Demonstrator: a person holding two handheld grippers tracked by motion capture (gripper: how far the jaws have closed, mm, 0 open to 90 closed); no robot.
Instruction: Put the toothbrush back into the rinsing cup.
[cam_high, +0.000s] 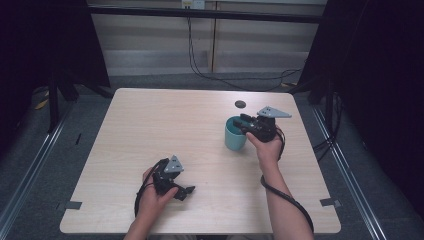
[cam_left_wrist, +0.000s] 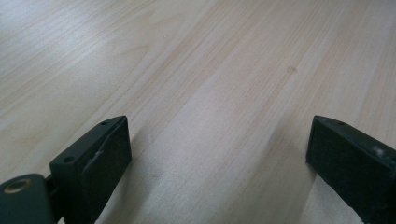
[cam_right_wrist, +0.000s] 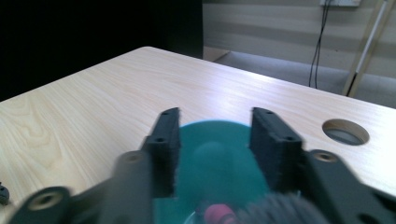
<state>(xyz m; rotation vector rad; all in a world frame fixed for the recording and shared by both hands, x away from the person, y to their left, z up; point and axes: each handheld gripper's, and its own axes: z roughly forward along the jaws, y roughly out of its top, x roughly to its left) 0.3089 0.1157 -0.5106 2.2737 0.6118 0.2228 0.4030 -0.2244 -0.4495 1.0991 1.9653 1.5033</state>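
A teal cup (cam_high: 234, 135) stands upright on the right half of the wooden table (cam_high: 165, 125). My right gripper (cam_high: 244, 123) hovers just over its mouth, pointing away from the person. In the right gripper view the jaws stand apart above the cup (cam_right_wrist: 215, 163), with nothing between them, so the right gripper (cam_right_wrist: 215, 126) is open. A small pink object (cam_right_wrist: 217, 214) and a blurred dark grey shape (cam_right_wrist: 275, 210) lie low in the cup. My left gripper (cam_high: 184, 191) rests near the table's front edge. The left gripper (cam_left_wrist: 219, 135) is wide open over bare wood.
A round cable hole (cam_high: 240, 104) sits in the table just behind the cup, also seen as the hole (cam_right_wrist: 345, 131) to the right of the jaws. Cables hang down the back wall (cam_high: 192, 45). Dark curtains flank the table.
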